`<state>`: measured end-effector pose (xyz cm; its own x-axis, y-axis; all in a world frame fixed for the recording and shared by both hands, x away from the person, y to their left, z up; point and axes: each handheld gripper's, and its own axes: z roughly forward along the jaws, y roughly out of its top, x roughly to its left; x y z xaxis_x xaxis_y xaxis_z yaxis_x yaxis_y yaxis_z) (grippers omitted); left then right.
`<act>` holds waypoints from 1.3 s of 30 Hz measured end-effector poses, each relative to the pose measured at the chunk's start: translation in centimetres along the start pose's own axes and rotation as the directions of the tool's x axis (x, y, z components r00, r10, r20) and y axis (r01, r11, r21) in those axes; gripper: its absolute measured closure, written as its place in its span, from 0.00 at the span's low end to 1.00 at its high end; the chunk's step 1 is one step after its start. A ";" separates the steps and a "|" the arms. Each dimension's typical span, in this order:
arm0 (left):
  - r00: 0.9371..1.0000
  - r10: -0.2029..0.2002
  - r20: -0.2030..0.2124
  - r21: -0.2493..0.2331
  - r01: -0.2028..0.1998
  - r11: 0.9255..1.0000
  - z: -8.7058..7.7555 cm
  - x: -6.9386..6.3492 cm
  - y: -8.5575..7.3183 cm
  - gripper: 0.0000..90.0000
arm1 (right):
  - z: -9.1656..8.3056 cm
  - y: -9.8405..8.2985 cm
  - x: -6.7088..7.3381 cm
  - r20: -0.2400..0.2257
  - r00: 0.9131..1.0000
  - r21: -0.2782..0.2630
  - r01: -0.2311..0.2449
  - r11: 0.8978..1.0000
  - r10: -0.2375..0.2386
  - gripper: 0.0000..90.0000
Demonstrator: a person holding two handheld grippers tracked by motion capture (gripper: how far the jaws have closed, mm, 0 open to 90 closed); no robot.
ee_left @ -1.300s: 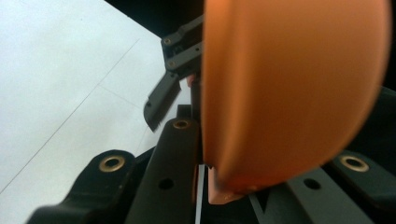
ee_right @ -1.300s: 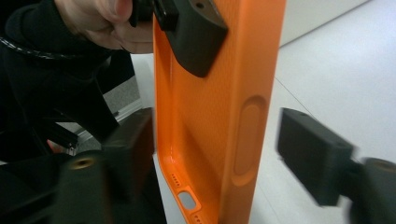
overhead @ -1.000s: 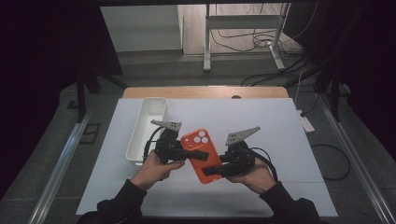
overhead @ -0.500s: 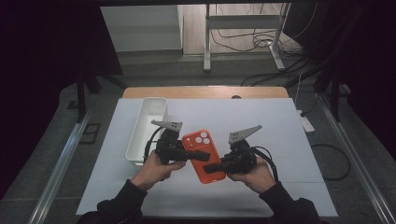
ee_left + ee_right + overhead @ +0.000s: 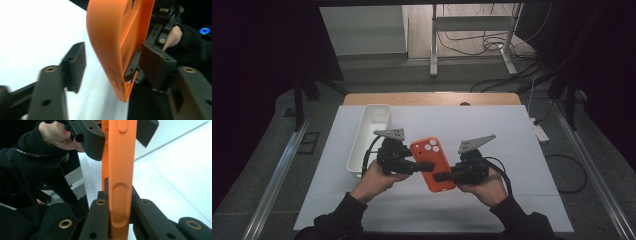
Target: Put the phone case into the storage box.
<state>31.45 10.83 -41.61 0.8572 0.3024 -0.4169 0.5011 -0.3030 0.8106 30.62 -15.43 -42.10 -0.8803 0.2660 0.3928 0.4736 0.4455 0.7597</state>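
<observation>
Orange phone case point(image 5: 435, 164) held level, camera end pointing away

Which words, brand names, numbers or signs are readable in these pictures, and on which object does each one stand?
None can be read.
Orange phone case: plain back with camera holes, no print visible in the high view or either gripper view.
White bin: no label.
Left gripper and right gripper: black parts and grey plates, no legible marking.
</observation>
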 end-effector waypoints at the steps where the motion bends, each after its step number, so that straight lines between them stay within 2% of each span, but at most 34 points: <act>1: 1.000 0.001 -0.027 -0.001 -0.001 1.000 -0.1 0.0 0.0 0.35 | -0.1 -0.1 -0.1 0.010 1.000 -0.005 -0.008 1.000 0.008 0.94; 7: 0.994 -0.010 -0.110 -0.015 0.008 1.000 -0.5 0.3 -0.1 0.15 | -0.6 -0.3 -0.7 0.066 0.997 -0.017 -0.027 0.999 0.028 0.94; 10: 0.985 -0.014 -0.170 -0.010 0.013 1.000 -0.7 0.5 -0.1 0.07 | -0.8 -0.4 -1.0 0.094 0.995 -0.021 -0.035 0.999 0.036 0.94; 11: 0.985 -0.014 -0.170 -0.010 0.013 1.000 -0.7 0.5 -0.1 0.05 | -0.8 -0.4 -1.0 0.094 0.995 -0.021 -0.035 0.999 0.036 0.94; 12: 0.979 -0.016 -0.203 -0.002 0.016 1.000 -0.7 0.6 -0.2 0.03 | -0.9 -0.5 -1.3 0.115 0.992 -0.027 -0.040 0.999 0.043 0.94; 13: 0.979 -0.016 -0.203 -0.002 0.016 1.000 -0.7 0.6 -0.2 0.02 | -0.9 -0.6 -1.3 0.126 0.991 -0.027 -0.040 0.999 0.044 0.94; 14: 0.969 -0.019 -0.245 0.011 0.022 1.000 -0.7 0.6 -0.2 0.02 | -0.9 -0.6 -1.4 0.137 0.990 -0.027 -0.038 0.999 0.041 0.94; 15: 0.963 -0.020 -0.269 0.021 0.026 0.999 -0.6 0.6 -0.2 0.02 | -0.9 -0.6 -1.4 0.152 0.988 -0.025 -0.037 0.999 0.041 0.94; 16: 0.963 -0.020 -0.269 0.021 0.026 0.999 -0.6 0.6 -0.2 0.01 | -0.9 -0.7 -1.5 0.164 0.986 -0.024 -0.033 0.999 0.036 0.94; 17: 0.957 -0.015 -0.289 0.040 0.027 0.999 -0.5 0.6 -0.3 0.00 | -0.9 -0.7 -1.5 0.174 0.984 -0.021 -0.030 0.999 0.033 0.94; 18: 0.957 -0.015 -0.289 0.040 0.027 0.999 -0.5 0.6 -0.3 0.00 | -0.9 -0.7 -1.5 0.185 0.982 -0.018 -0.028 0.999 0.030 0.94; 19: 0.952 -0.009 -0.305 0.053 0.026 0.998 -0.5 0.7 -0.3 0.00 | -0.8 -0.7 -1.5 0.196 0.980 -0.013 -0.026 1.000 0.028 0.94; 20: 0.938 -0.007 -0.348 0.070 0.033 0.997 -0.4 0.6 -0.3 0.00 | -0.8 -0.7 -1.5 0.202 0.979 -0.013 -0.026 1.000 0.028 0.94; 21: 0.938 -0.007 -0.348 0.070 0.033 0.997 -0.4 0.6 -0.3 0.00 | -0.8 -0.7 -1.5 0.202 0.979 -0.013 -0.026 1.000 0.028 0.94; 22: 0.930 -0.008 -0.367 0.078 0.039 0.996 -0.3 0.6 -0.3 0.00 | -0.7 -0.8 -1.5 0.216 0.976 -0.006 -0.023 1.000 0.024 0.94; 23: 0.927 -0.009 -0.375 0.084 0.044 0.996 -0.2 0.5 -0.3 0.00 | -0.7 -0.8 -1.5 0.220 0.975 -0.004 -0.021 1.000 0.021 0.94; 26: 0.928 -0.002 -0.372 0.094 0.040 0.995 -0.1 0.4 -0.3 0.00 | -0.6 -0.8 -1.5 0.227 0.974 -0.001 -0.019 1.000 0.018 0.94; 28: 0.933 0.003 -0.359 0.101 0.036 0.994 0.0 0.3 -0.2 0.00 | -0.5 -0.8 -1.4 0.234 0.972 0.001 -0.017 1.000 0.016 0.94; 29: 0.939 0.003 -0.344 0.105 0.035 0.994 0.2 0.2 -0.2 0.00 | -0.5 -0.8 -1.4 0.234 0.972 0.001 -0.012 1.000 0.011 0.94; 34: 0.942 0.002 -0.336 0.111 0.037 0.993 0.5 0.0 -0.1 0.01 | -0.3 -0.8 -1.2 0.238 0.971 0.006 -0.006 1.000 0.004 0.94; 37: 0.945 0.009 -0.326 0.118 0.031 0.993 0.5 -0.1 -0.1 0.04 | -0.2 -0.8 -1.1 0.242 0.970 0.010 -0.001 1.000 -0.001 0.94; 38: 0.946 0.010 -0.323 0.117 0.029 0.993 0.5 -0.1 -0.1 0.10 | -0.1 -0.8 -1.0 0.243 0.970 0.009 -0.003 1.000 0.001 0.94; 39: 0.950 0.010 -0.311 0.117 0.028 0.993 0.5 -0.2 -0.1 0.16 | -0.1 -0.7 -1.0 0.245 0.969 0.012 -0.001 1.000 -0.002 0.94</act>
<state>31.30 10.35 -41.83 0.7826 0.5657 -0.2599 0.5353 -0.3984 0.7448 31.14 -16.08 -43.01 -0.8478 0.4667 0.2520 0.4745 0.4551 0.7534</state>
